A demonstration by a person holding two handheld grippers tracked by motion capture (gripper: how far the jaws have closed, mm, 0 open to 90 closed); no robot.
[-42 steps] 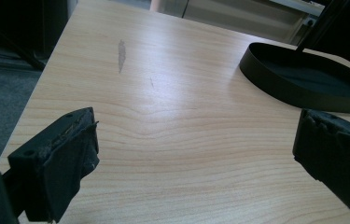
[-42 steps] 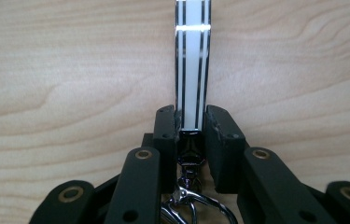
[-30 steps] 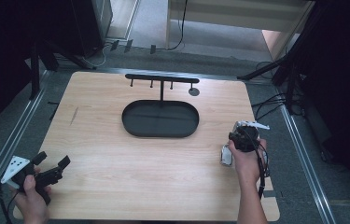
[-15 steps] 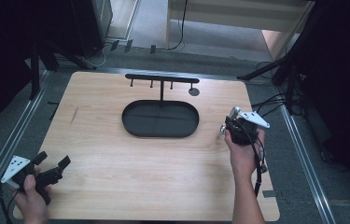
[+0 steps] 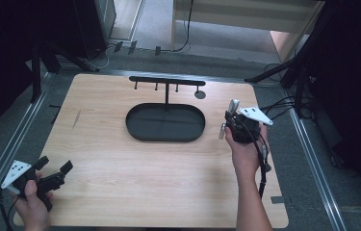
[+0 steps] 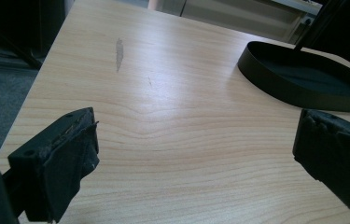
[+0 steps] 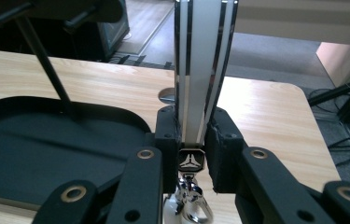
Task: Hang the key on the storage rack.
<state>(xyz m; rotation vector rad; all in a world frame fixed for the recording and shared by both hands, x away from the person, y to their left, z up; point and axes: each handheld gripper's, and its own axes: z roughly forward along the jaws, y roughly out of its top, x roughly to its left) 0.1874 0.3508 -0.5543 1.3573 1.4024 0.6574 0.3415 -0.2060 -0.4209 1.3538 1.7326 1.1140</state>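
Right tongs (image 7: 191, 135) pinch a white strap (image 7: 203, 60) with a metal clasp (image 7: 189, 205); black tray (image 7: 46, 158) just left of them; left tongs (image 6: 196, 154) spread over bare surface (image 6: 172, 140)

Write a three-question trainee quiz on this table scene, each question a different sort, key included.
1. True or false: the right tongs are shut on the white black-striped strap with a silver clasp.
2. The left tongs are: A open, B shut on a cloth, C holding a cup.
3. Fill in: the black oval tray carries an upright post topped by a ____ with pegs.
Key: 1 true; 2 A; 3 bar.
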